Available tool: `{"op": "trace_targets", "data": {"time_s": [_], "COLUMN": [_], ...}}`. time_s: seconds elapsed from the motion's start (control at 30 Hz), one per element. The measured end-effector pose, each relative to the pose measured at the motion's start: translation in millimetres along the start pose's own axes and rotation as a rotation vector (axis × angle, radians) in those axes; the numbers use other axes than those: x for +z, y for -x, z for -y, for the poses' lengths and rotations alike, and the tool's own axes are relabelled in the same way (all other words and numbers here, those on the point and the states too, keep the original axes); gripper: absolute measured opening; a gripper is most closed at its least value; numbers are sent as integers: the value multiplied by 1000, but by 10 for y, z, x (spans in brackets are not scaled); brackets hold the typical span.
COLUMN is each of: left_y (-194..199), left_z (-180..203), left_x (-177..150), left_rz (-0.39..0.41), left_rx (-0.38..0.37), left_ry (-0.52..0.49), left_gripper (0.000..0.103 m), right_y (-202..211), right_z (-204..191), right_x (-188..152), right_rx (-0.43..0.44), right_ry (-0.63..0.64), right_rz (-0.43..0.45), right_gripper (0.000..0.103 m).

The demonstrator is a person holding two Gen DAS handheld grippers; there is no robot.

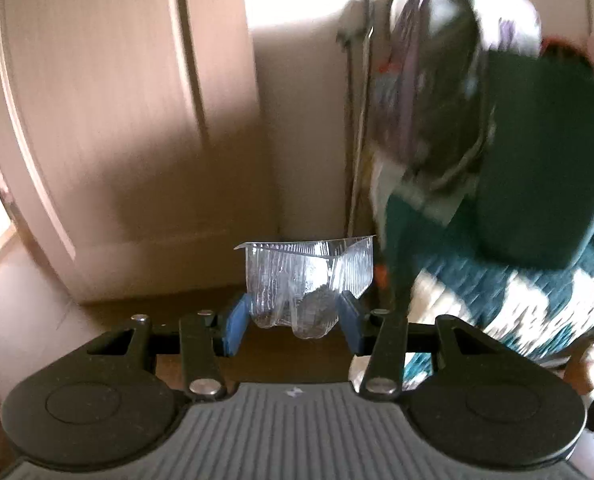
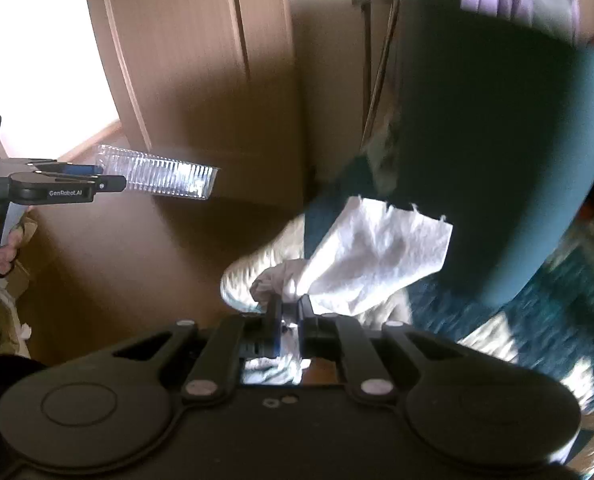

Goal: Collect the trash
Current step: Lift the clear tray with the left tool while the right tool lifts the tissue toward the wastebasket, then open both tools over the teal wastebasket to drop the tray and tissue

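Note:
A clear ribbed plastic tray [image 1: 309, 276] sits between the blue pads of my left gripper [image 1: 293, 322], which is shut on its lower end and holds it up in the air. In the right wrist view the same plastic tray [image 2: 165, 178] sticks out sideways from the left gripper [image 2: 97, 178] at the left edge, with a hand [image 2: 5, 248] on its handle. My right gripper [image 2: 289, 312] is shut on a crumpled white paper napkin [image 2: 377, 252], which fans out up and to the right of the fingers.
A dark green chair back [image 2: 497, 152] stands close on the right, with a purple backpack [image 1: 449, 60] behind it. A teal and cream patterned rug [image 1: 517, 292] covers the floor below. A light wooden door [image 1: 117, 100] and a wall fill the left and middle.

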State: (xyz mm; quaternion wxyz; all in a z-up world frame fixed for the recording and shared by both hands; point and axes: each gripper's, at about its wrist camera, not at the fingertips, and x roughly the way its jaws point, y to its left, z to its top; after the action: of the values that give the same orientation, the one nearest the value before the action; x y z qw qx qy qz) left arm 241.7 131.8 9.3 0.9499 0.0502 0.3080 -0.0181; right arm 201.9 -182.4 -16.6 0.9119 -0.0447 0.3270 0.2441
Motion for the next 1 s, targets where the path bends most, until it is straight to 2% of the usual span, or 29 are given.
{"op": "trace_targets", "data": {"time_s": [0.33,0.5,0.7,0.93,1.0], "left_y": [715,964,948,771,672], "left_z": [644,1039,1582,2189,2366], "left_x": [922,1411,1873,2131,2177], "left_rz": [209,291,292,265,250], "left_rx": [-51,-91,-138,-180,-163], "left_ry": [-39,-83,-147,-231,-260], "left_gripper": [48,48,48,48,48], "right_y": [990,1157,1068,884,821], "right_z": [405,666,1021,1323,1391], "right_x": [569,889,1247,1464,1483], "right_rx": [-49,-104,-175,-210,-216], "right_ry": [-1,21,26,36,31], "right_rz": [219,273,286,241,224], "right_gripper": [6,6,6,6,7]}}
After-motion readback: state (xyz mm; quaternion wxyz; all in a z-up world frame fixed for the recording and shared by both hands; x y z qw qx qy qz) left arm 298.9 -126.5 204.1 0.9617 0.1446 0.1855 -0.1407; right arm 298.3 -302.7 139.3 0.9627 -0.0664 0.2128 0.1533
